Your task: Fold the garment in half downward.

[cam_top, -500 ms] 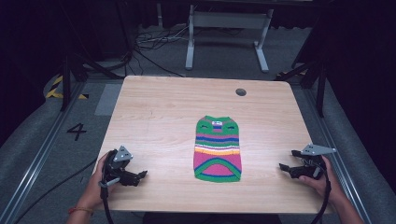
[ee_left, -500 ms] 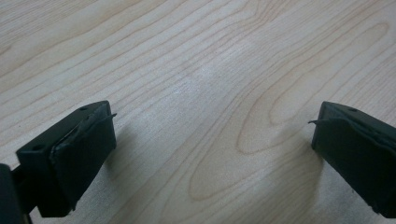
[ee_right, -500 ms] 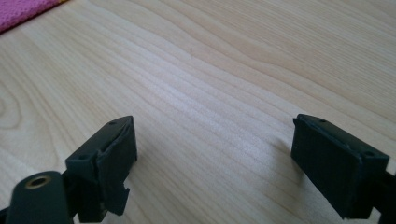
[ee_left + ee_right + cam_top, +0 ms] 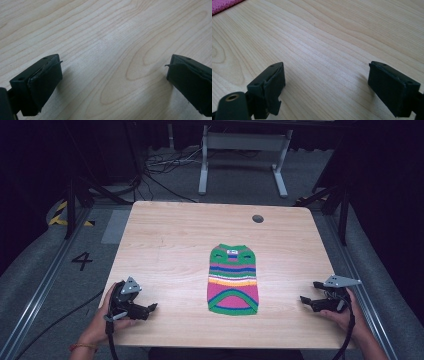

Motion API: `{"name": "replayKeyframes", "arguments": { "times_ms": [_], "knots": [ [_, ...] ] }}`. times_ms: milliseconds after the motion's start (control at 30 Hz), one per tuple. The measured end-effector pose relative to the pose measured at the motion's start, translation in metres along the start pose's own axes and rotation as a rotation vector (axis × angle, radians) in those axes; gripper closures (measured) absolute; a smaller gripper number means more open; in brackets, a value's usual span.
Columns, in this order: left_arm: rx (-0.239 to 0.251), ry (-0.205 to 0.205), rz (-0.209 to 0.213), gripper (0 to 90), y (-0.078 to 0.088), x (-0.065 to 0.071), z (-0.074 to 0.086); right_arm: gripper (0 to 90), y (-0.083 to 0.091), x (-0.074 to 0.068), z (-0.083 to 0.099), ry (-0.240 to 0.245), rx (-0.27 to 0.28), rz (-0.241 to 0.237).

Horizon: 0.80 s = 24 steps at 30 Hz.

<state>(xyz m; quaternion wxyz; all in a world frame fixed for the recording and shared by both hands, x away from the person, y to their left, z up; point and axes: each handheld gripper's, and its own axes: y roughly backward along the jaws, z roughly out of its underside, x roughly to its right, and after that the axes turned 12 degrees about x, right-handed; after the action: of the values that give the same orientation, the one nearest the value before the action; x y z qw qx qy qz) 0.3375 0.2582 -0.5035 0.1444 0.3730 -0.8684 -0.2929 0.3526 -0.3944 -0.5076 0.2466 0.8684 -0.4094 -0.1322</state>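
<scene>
A striped sweater [image 4: 233, 279] (green, pink and blue) lies flat on the wooden table [image 4: 165, 245], slightly right of centre. The left gripper [image 4: 148, 309] and right gripper [image 4: 306, 301] rest near the front corners, well apart from it, jaws spread wide, apparently holding nothing.

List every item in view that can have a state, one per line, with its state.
striped garment: lying flat and spread out on the table, touched by neither gripper.
left gripper: jaws open, holding nothing, low over bare wood at the table's near left.
right gripper: jaws open, holding nothing, near the table's right edge.
table: bare wood apart from the garment.
</scene>
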Motion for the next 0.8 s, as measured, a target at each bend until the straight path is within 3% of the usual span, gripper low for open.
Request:
{"name": "replayKeyframes", "arguments": {
  "times_ms": [233, 333, 533, 633, 733, 800],
  "knots": [
    [-0.001, -0.019, 0.015, 0.4, -0.001, -0.003, -0.001, 15.6, 0.0, 0.0, 0.0, -0.001, 0.001, -0.005],
    [0.006, -0.008, 0.008, 2.4, -0.001, -0.004, -0.002, 29.2, 0.002, 0.002, -0.002, 0.018, 0.017, 0.011],
    [0.024, 0.01, 0.0, 17.9, -0.001, -0.01, -0.005, 27.4, 0.008, 0.006, -0.016, 0.011, 0.045, 0.027],
    [0.006, -0.002, -0.001, 17.6, -0.003, -0.009, -0.009, 29.5, 0.009, 0.005, -0.026, 0.031, 0.063, 0.057],
    [-0.003, -0.022, 0.01, 20.1, -0.003, -0.009, -0.012, 26.8, 0.008, 0.004, -0.033, 0.024, 0.067, 0.046],
    [-0.007, -0.011, 0.023, 20.2, -0.004, -0.011, -0.015, 26.2, 0.005, 0.002, -0.039, 0.046, 0.055, 0.05]
  ]
}}
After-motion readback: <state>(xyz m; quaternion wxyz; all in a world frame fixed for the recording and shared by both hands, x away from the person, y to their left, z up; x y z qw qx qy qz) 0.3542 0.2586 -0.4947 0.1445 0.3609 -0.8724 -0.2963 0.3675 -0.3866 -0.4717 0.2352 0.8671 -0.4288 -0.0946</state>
